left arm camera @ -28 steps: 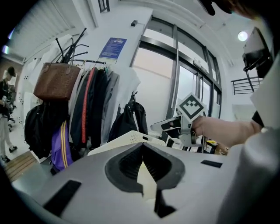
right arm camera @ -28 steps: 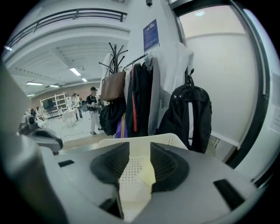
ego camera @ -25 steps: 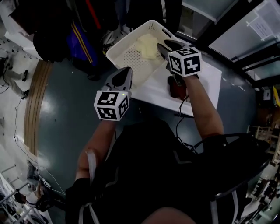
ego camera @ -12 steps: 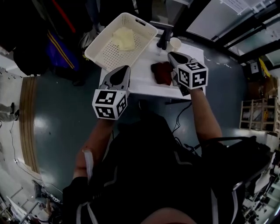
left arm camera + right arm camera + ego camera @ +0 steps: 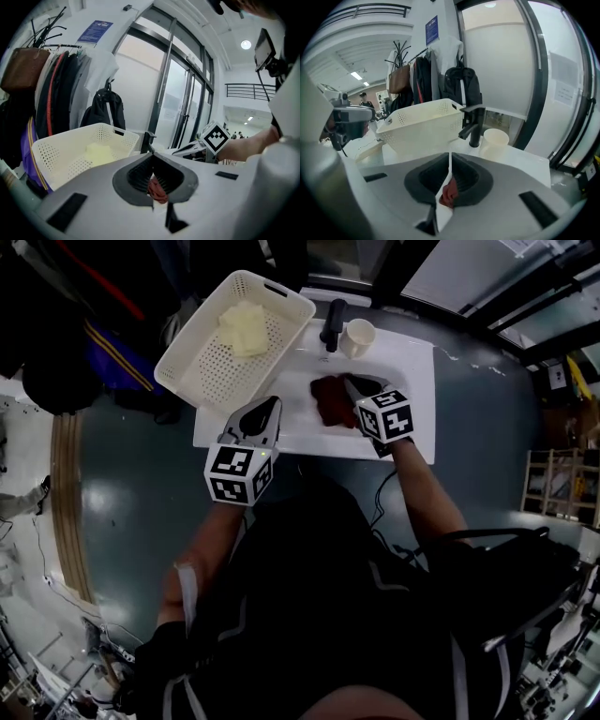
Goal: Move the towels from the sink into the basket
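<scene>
Office-like hall: tall glass doors (image 5: 176,105), a loaded coat rack (image 5: 58,89).

The basket (image 5: 214,377) holding one towel (image 5: 242,329) sits left of the faucet (image 5: 330,324), a cup (image 5: 358,337) just right of it, a second towel (image 5: 328,397) before it on the counter (image 5: 412,390).

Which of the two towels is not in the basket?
The dark red towel, lying out on the white countertop below the black faucet; the pale yellow towel sits inside the white basket.
</scene>
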